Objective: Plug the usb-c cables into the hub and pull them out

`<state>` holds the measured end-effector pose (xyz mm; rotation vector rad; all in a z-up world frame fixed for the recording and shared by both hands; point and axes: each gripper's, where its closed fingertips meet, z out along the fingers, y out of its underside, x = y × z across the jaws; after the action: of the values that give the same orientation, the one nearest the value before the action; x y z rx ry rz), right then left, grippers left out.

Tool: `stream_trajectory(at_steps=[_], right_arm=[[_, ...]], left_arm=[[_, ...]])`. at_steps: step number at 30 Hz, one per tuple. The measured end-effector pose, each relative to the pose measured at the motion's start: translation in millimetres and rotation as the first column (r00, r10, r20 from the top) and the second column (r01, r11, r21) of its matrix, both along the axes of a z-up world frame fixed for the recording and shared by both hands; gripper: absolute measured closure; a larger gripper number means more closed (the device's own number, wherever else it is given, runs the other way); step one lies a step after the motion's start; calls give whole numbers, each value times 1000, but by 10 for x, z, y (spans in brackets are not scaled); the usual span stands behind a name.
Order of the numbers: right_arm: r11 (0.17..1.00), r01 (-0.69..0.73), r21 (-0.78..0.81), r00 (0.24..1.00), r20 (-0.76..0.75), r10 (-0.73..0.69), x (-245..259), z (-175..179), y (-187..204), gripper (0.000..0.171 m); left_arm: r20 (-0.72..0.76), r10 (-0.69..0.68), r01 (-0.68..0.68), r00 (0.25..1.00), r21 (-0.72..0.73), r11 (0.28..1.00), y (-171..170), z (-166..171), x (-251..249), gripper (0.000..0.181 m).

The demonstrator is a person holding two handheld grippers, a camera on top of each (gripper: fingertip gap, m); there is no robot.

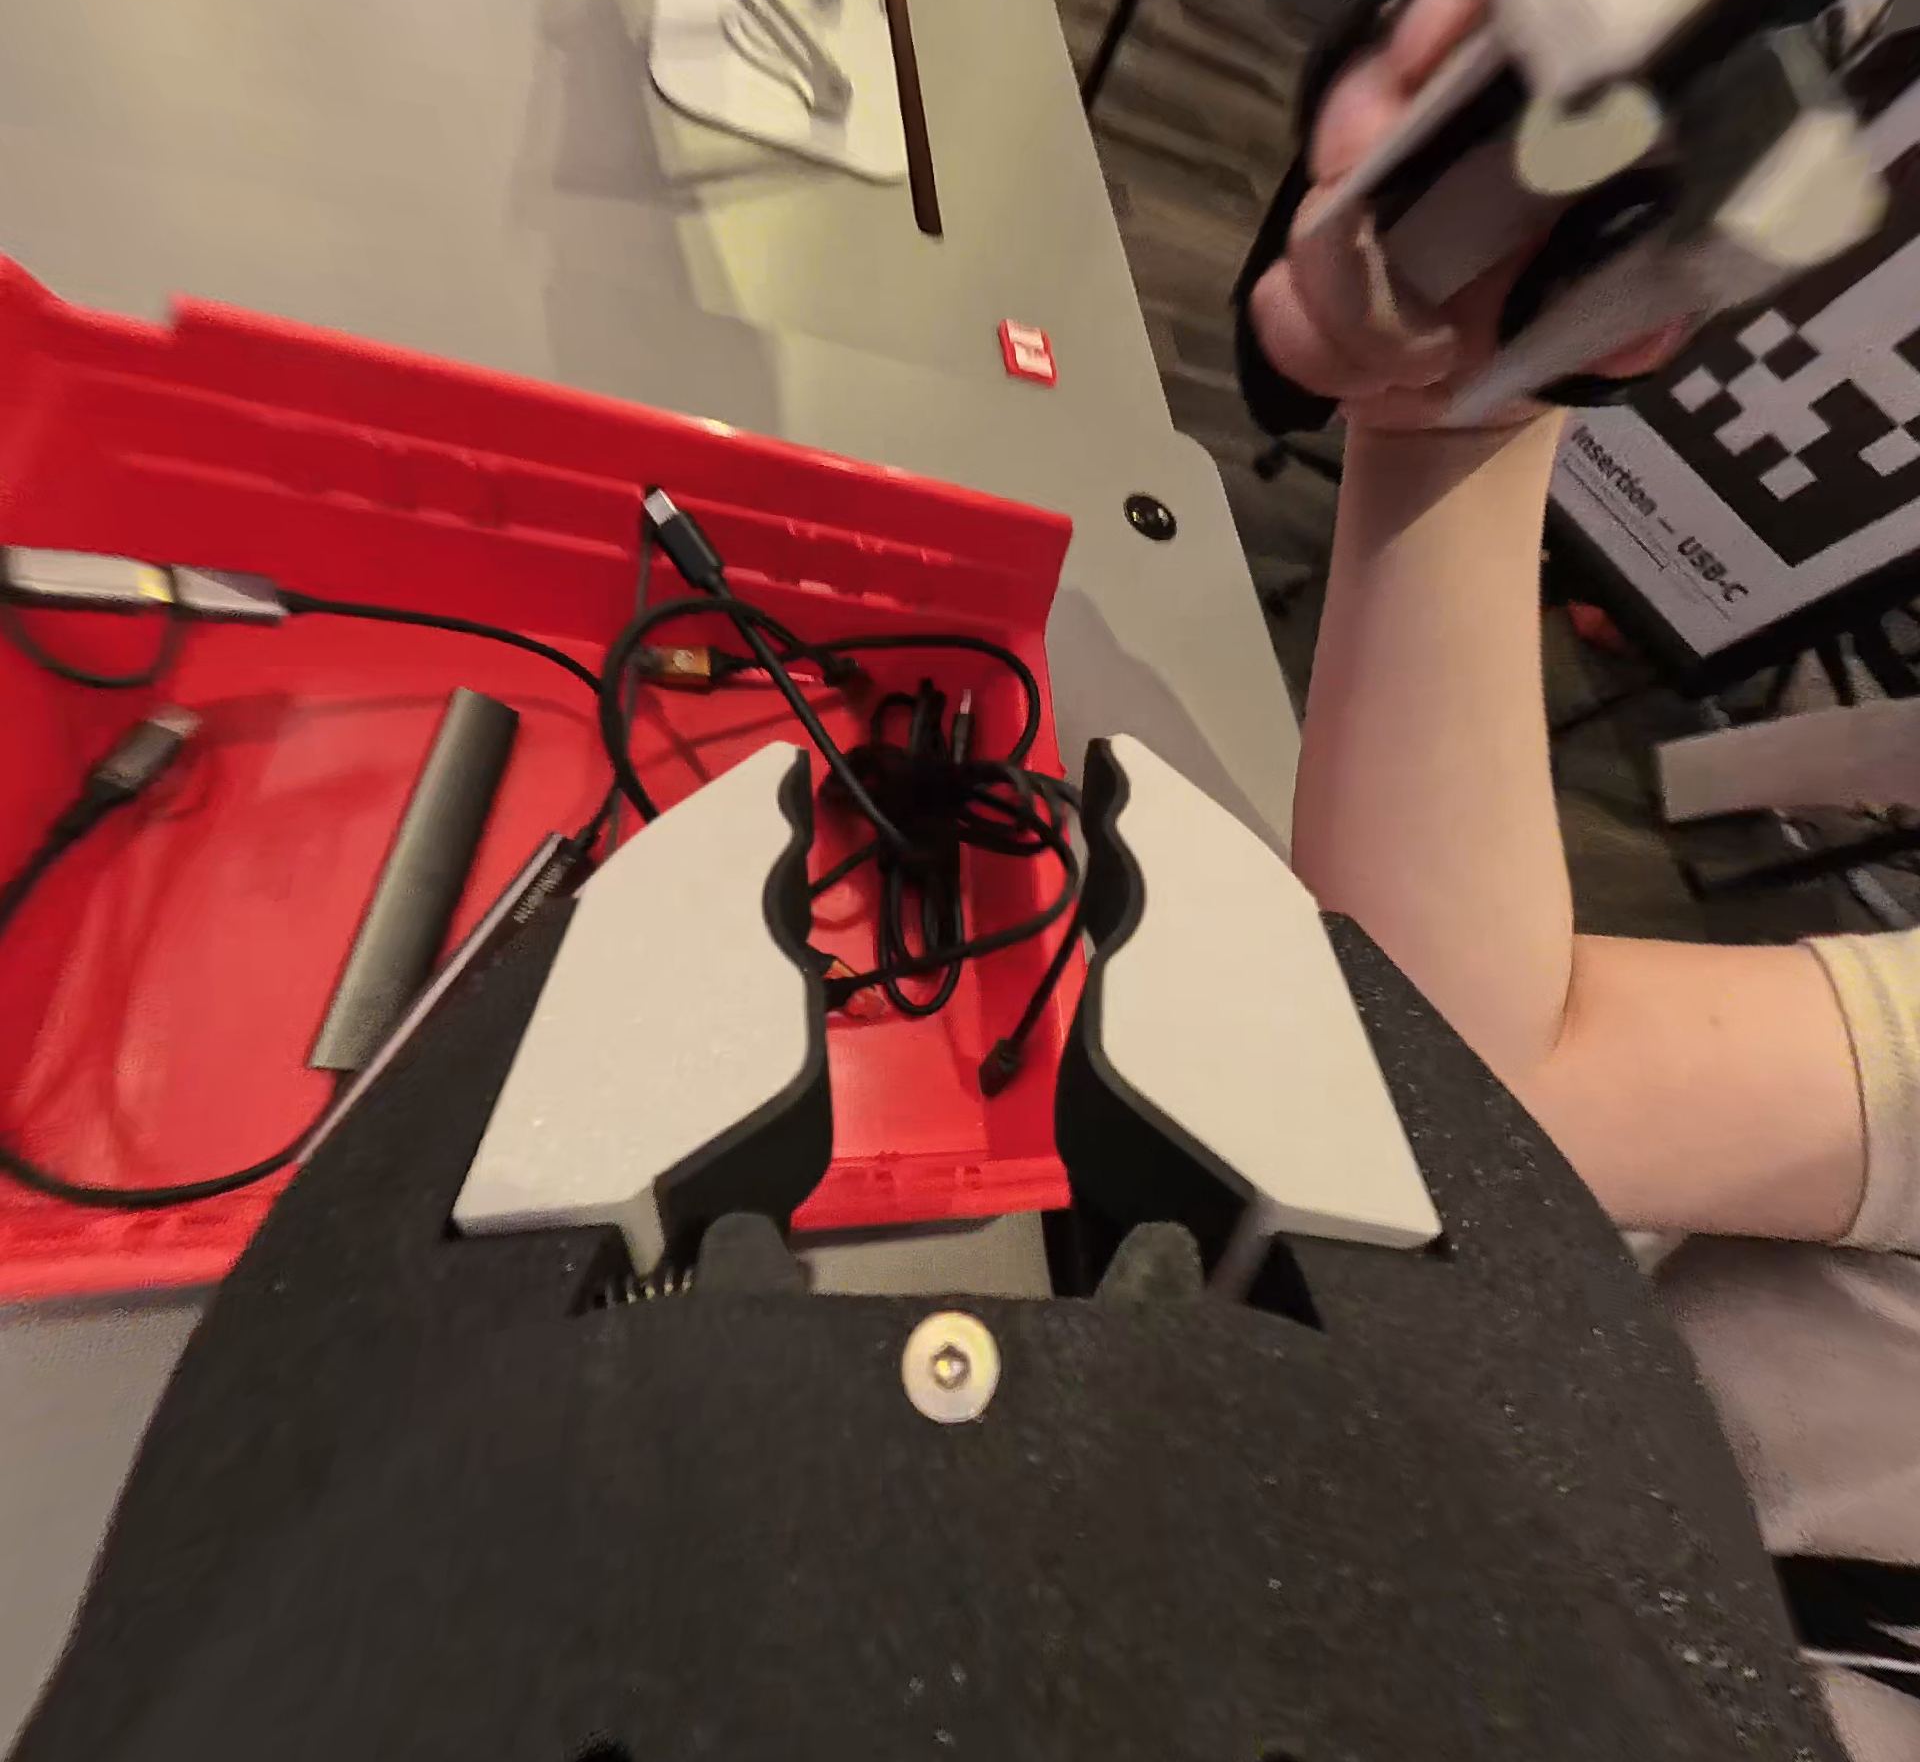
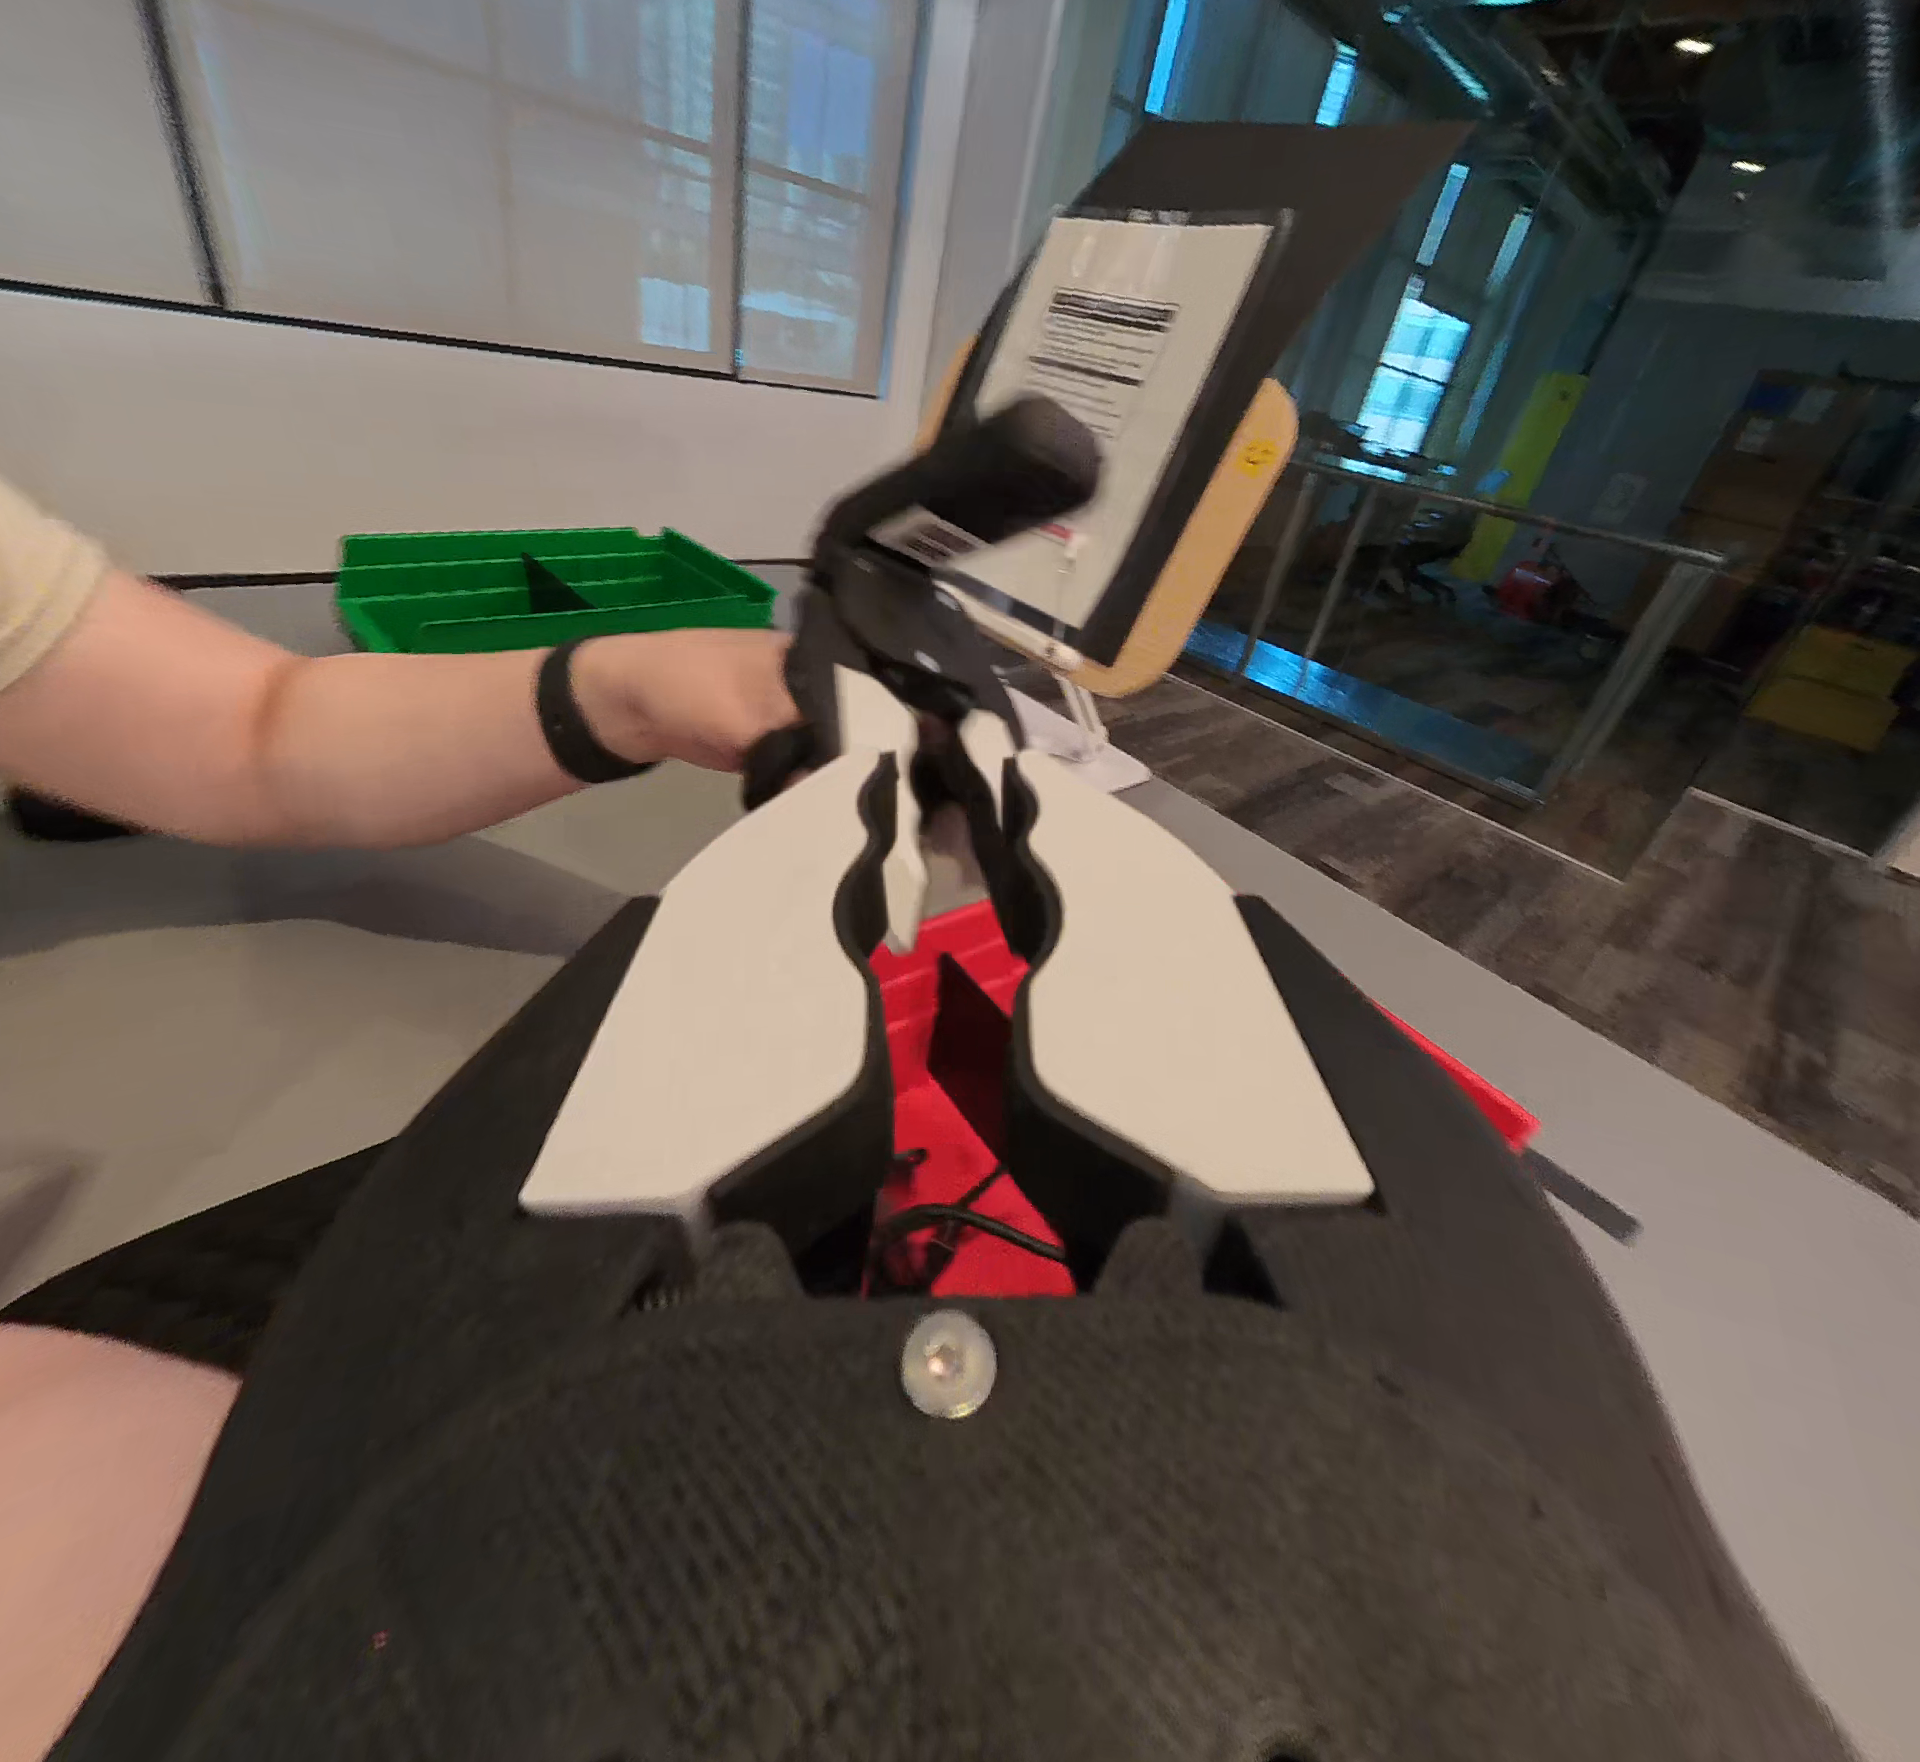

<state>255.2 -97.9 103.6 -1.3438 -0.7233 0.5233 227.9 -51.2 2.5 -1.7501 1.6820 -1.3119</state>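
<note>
A red tray point(image 1: 260, 486) on the grey table holds the task's parts. A tangle of black usb-c cables point(image 1: 940, 839) lies in its right corner, with one plug point(image 1: 665, 515) pointing up and back. A dark grey hub bar point(image 1: 426, 871) lies in the middle, a slim hub point(image 1: 509, 923) beside it and a silver hub point(image 1: 135, 585) at the far left. My left gripper point(image 1: 948, 756) is open and empty just above the cable tangle. My right gripper point(image 2: 948, 772) is open and empty, raised above the tray point(image 2: 935, 1099). It appears blurred at the upper right of the left wrist view point(image 1: 1621, 102).
A green tray point(image 2: 551, 585) stands at the back of the table. A sign on a stand point(image 2: 1122, 424) is at the far edge. The table edge point(image 1: 1195, 424) runs close to the red tray's right side. A board with a checkered marker point(image 1: 1766, 465) is beyond it. The grippers' ends are close to 11 cm from one another. The plug point(image 1: 665, 515) is about 15 cm from my left fingertips.
</note>
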Motion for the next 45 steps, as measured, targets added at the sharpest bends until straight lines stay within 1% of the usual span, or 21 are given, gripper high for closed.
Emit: stream_trajectory(at_steps=[3,7,9,11,13,16,18,20,21,22,24,25,26,27,29,30,33,37,38,42,45], right_arm=[[977,194,-90,980,-13,-196,263,-61,231,150],[823,482,-301,872,72,-485,726,-394,571,138],[747,525,-407,844,137,-519,829,-646,664,135],[651,542,-532,830,214,-516,895,-975,697,132],[542,544,-641,827,297,-478,931,-1319,660,131],[368,592,-717,786,411,-462,1069,-1719,604,134],[296,570,-766,795,425,-432,1052,-1895,590,140],[233,554,-799,803,440,-402,1025,-2041,590,145],[213,539,-815,811,434,-392,997,-2086,602,147],[186,533,-825,813,438,-384,986,-2139,606,150],[148,483,-863,836,404,-371,921,-2193,612,159],[131,476,-870,835,400,-379,928,-2197,611,160],[123,469,-875,836,394,-382,925,-2196,608,159],[121,469,-875,836,395,-382,923,-2198,604,159],[107,468,-877,834,398,-382,919,-2198,594,159],[95,469,-878,832,403,-382,918,-2199,591,160],[54,489,-871,818,436,-375,907,-2205,576,161],[9,486,-874,817,451,-359,823,-2204,570,161],[1,482,-876,819,450,-356,795,-2202,579,161],[8,494,-870,830,468,-304,661,-2201,639,160],[28,523,-852,832,502,-236,537,-2198,689,161]], left_arm=[[120,57,-67,991,75,995,56,349,-243,134],[230,121,-161,966,165,973,65,798,-758,134],[286,170,-237,943,220,946,79,1012,-1111,134],[357,245,-354,901,283,891,141,1229,-1530,134],[428,355,-513,831,344,787,273,1399,-2021,130],[465,519,-697,717,453,556,497,1500,-2841,122],[400,658,-744,638,539,394,646,1392,-3428,112],[231,802,-707,550,641,300,737,1102,-4047,104],[144,865,-674,481,692,259,779,963,-4385,108],[98,919,-649,382,736,191,844,888,-4738,112],[66,987,-633,147,773,43,960,790,-5421,119],[14,999,-643,50,765,21,971,678,-5696,123],[-51,999,-665,-11,746,31,968,537,-5900,119],[-119,992,-698,-43,714,56,960,385,-6038,117],[-239,970,-765,-52,634,115,947,115,-6198,117],[-272,959,-783,-74,611,112,948,26,-6297,114],[-345,921,-823,-179,566,52,874,-157,-6622,117],[-476,844,-914,-246,404,-38,681,-444,-6908,124],[-517,819,-928,-249,369,-49,630,-539,-6966,125],[-623,761,-973,-180,227,-44,574,-837,-6995,133],[-688,720,-992,-89,128,-1,594,-992,-6838,142]])
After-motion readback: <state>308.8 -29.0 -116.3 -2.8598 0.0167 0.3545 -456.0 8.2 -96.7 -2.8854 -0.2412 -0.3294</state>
